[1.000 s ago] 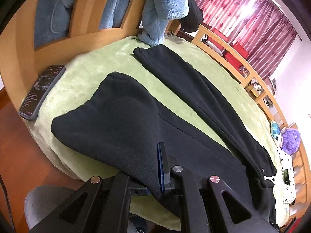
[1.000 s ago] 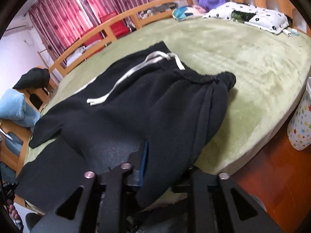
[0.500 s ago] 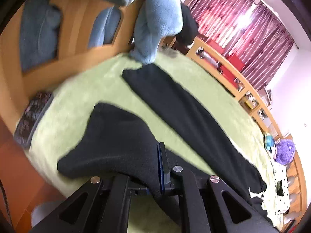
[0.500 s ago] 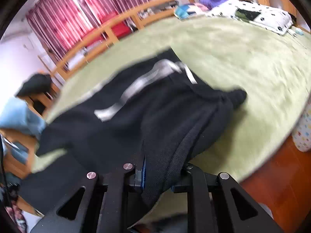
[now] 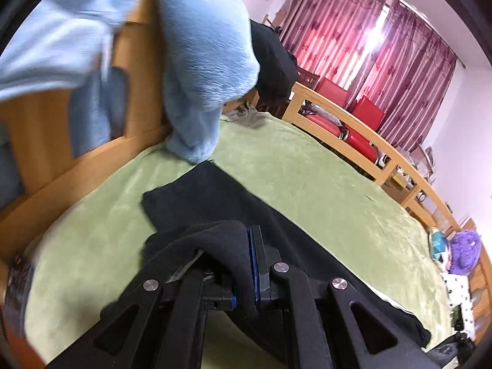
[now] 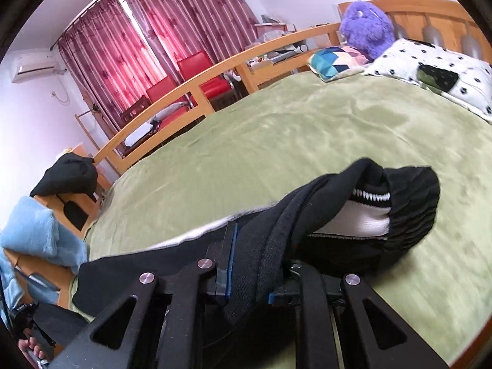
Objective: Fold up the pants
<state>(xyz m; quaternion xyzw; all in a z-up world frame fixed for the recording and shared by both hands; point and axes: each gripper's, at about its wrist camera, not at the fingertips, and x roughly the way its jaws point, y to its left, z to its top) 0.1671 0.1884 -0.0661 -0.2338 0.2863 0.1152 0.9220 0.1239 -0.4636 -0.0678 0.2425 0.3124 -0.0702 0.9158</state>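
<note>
Black pants [image 5: 224,203] lie on a green bedspread [image 5: 323,190]. My left gripper [image 5: 244,264] is shut on the hem end of one leg, lifted and bunched over the fingers, above the other leg that lies flat. My right gripper [image 6: 249,264] is shut on the waistband side of the pants [image 6: 353,190]. That part hangs raised, showing white lining and the elastic waistband. The rest of the cloth trails left across the bedspread [image 6: 276,141].
A wooden footboard with a light blue fleece [image 5: 203,61] draped on it stands just beyond the leg hems. A wooden side rail [image 6: 190,92], red chairs and curtains lie beyond the bed. Spotted pillow [image 6: 430,73], purple plush [image 6: 367,29] at the head. A dark remote [image 5: 15,289] at the bed's left edge.
Both grippers have lifted their ends of the pants and carried them forward over the bed. The near leg now hangs folded above the far leg, and the waistband has risen off the bedspread.
</note>
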